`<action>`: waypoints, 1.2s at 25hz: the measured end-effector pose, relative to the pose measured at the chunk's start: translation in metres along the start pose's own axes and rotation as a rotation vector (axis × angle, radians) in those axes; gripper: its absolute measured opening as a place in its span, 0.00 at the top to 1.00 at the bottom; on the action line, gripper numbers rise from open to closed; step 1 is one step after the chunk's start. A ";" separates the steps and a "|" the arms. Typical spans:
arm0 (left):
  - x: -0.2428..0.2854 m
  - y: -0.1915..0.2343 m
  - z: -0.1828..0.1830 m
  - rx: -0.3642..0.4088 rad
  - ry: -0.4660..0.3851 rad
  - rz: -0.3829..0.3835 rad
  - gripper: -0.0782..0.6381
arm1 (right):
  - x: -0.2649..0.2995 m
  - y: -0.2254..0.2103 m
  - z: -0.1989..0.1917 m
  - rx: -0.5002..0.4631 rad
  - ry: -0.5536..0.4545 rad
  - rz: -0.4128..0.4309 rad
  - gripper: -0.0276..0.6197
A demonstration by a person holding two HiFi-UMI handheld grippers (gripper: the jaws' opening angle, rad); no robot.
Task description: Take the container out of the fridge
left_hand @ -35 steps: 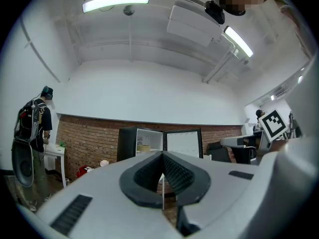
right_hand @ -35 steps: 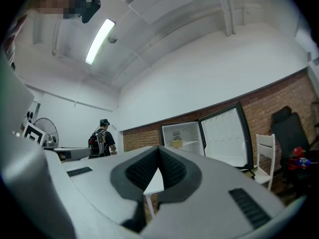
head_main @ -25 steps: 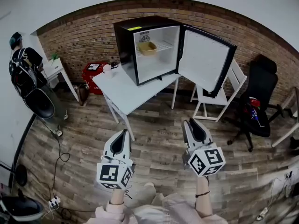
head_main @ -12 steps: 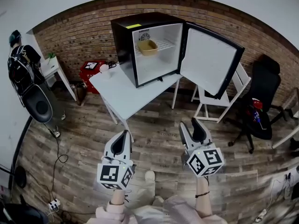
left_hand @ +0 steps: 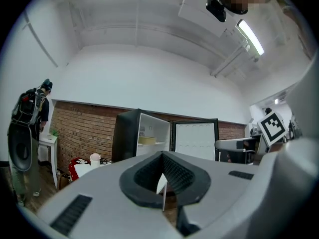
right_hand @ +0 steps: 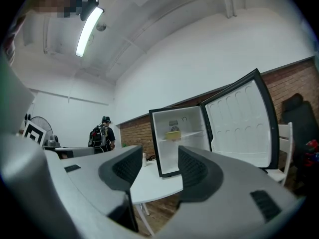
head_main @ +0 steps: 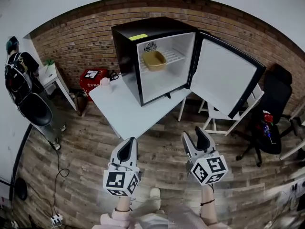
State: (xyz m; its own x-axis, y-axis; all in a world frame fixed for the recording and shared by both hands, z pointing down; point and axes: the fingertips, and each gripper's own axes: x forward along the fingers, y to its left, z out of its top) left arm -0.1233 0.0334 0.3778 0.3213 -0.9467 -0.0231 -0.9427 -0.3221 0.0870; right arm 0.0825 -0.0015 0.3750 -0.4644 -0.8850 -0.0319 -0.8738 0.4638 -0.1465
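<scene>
A yellow container [head_main: 155, 60] rests on the wire shelf inside the black mini fridge [head_main: 127, 46], whose door [head_main: 224, 78] stands wide open to the right. The container [left_hand: 147, 140] also shows small in the left gripper view, and the container [right_hand: 173, 135] in the right gripper view. Both grippers hang low over the wooden floor, well short of the fridge. The pads of my left gripper [head_main: 129, 143] meet, so it is shut and holds nothing. On my right gripper [head_main: 194, 136] the jaws are opening, with nothing between them.
The fridge stands on a white table [head_main: 126, 109] beside a small pale jar [head_main: 105, 82]. A person with a backpack [head_main: 18, 75] stands far left by a white side table [head_main: 49, 73]. A red box [head_main: 91, 77], white folding chair [head_main: 215, 114] and black office chair [head_main: 272, 128] ring the table.
The fridge and table have come closer and larger in the head view. My right gripper's jaws have spread apart. The left gripper stays shut.
</scene>
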 end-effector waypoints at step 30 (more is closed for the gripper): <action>0.164 0.062 -0.002 -0.012 0.012 -0.019 0.90 | 0.159 -0.068 -0.002 -0.013 0.022 0.026 0.64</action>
State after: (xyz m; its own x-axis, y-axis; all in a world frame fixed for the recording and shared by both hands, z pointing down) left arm -0.1287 -0.1415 0.3817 0.3400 -0.9403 -0.0127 -0.9354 -0.3396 0.0985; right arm 0.0683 -0.1734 0.3818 -0.4895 -0.8719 -0.0140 -0.8633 0.4868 -0.1334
